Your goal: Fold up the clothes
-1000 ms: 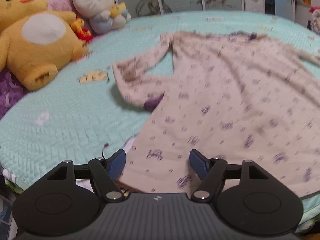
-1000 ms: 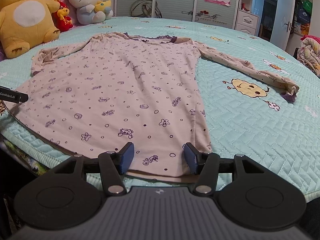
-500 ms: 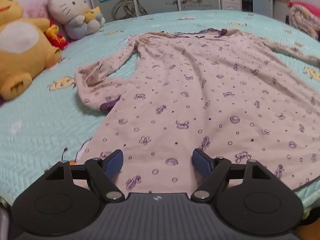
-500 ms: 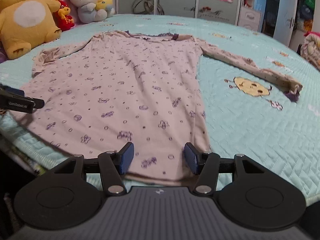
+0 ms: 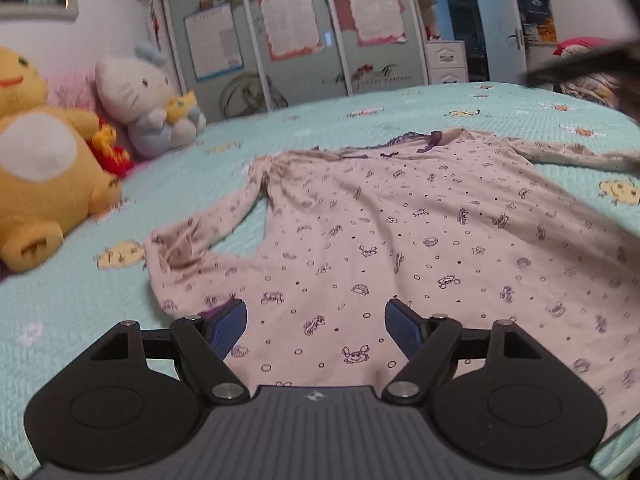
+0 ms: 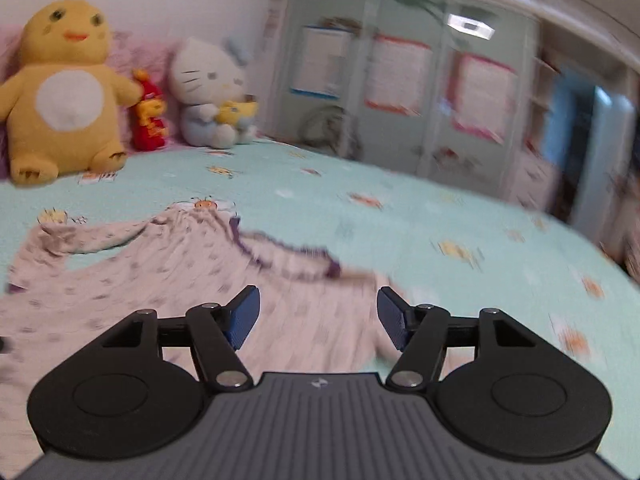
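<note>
The nightshirt (image 5: 400, 240) lies spread flat on the aqua quilt (image 5: 80, 320), front up, collar away from me; it is pale, thin cloth with small purple prints, and I judge it light, limp and ready to wrinkle or drag if pulled by one corner; nothing fragile in it, and not slippery against the quilted cover.

My left gripper (image 5: 316, 328) hovers over the lower body of the shirt with the jaws standing wide apart and nothing pinched between them; just outside my left finger lies the purple cuff (image 5: 218, 312) of the near sleeve (image 5: 192, 248), which bends back on itself beside the body; the far sleeve (image 5: 576, 156) runs away beyond my right finger.

My right gripper (image 6: 316, 316) is up near the collar end, the view smeared; its jaws are opening, with cloth below them but none caught between the pads; the purple neckline (image 6: 288, 256) sits just ahead of the fingertips.

For the hold I would take a single layer at a seam: the shoulder with the right, the cuff or hem with the left; a pinch there should carry the whole panel over without bunching.
</note>
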`<state>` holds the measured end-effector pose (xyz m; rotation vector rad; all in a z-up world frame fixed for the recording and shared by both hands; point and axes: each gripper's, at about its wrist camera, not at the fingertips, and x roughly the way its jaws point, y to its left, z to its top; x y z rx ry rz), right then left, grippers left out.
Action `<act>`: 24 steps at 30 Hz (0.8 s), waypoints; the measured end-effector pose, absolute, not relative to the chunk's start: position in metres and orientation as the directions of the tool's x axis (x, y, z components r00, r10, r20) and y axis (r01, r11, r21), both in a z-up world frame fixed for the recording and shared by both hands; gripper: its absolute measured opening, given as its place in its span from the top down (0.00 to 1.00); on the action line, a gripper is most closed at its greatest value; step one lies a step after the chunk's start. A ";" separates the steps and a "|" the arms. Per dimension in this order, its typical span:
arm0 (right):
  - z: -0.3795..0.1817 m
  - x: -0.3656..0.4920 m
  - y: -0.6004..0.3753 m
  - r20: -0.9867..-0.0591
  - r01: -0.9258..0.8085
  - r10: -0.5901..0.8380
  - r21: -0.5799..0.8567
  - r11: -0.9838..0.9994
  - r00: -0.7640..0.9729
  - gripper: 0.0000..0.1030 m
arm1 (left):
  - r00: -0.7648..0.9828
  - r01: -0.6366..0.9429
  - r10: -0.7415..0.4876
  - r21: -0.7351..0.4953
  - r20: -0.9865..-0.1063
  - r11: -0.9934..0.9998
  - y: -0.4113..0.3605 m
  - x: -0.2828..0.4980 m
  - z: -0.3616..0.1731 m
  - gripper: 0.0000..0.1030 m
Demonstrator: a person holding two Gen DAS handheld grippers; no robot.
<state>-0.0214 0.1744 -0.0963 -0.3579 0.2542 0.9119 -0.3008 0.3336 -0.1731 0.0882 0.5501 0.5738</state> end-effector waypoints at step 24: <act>-0.167 0.231 0.305 -0.625 -0.891 0.673 -0.082 0.446 0.395 0.55 | 0.656 -0.546 0.600 0.261 -0.459 0.796 0.342 -0.293 -0.209 0.22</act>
